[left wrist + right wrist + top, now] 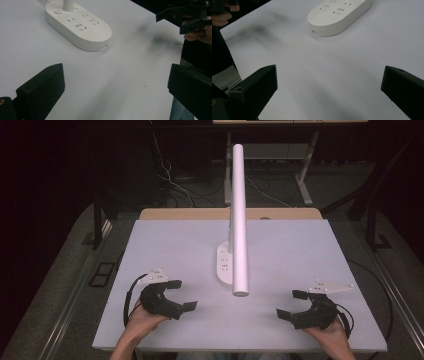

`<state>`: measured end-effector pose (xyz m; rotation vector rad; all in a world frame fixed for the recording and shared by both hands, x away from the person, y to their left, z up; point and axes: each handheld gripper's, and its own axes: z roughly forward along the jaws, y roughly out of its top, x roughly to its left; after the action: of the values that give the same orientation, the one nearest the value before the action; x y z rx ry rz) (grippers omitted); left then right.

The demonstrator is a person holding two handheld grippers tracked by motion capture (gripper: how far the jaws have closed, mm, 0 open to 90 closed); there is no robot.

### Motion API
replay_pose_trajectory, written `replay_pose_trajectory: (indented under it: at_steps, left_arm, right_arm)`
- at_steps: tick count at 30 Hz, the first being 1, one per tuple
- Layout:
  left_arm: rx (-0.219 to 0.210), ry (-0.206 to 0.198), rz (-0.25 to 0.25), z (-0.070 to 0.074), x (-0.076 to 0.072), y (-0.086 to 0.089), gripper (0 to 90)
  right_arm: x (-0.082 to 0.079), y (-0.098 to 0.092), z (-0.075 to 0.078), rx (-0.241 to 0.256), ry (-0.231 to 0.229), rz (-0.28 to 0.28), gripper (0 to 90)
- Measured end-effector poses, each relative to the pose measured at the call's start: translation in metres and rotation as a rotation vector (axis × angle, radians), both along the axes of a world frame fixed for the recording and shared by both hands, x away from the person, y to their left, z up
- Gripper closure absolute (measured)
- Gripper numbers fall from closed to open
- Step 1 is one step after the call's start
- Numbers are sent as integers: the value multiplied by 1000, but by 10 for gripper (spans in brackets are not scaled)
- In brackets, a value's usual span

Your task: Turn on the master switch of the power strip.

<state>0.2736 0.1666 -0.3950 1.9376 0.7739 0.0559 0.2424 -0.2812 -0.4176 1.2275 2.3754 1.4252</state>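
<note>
- Left claw point(181, 295) has its jaws wide apart and holds nothing; the strip point(226, 265) lies ahead of it and toward the right claw, well apart.
- Right claw point(289, 304) is likewise spread and empty, with the strip ahead and toward the left claw.
- The white post point(239, 220) rises from the strip's far end; a claw swinging in high could knock it.
- Gripping the strip's smooth rounded edge point(95, 47) may let it slip or skid across the table point(300, 250).
- Both claws closing in together could collide.

The right gripper point(329, 85) is hovering with jaws spread wide over the white table point(337, 62), facing a power strip point(339, 15).
</note>
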Motion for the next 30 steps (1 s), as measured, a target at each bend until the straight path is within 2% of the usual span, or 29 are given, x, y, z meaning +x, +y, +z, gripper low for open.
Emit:
replay_pose_trajectory:
  at_steps: [30]
  left_arm:
    - [39, 6, -20, 26, 38, -6, 7]
  right_arm:
    - [0, -1, -1, -3, -5, 1, 1]
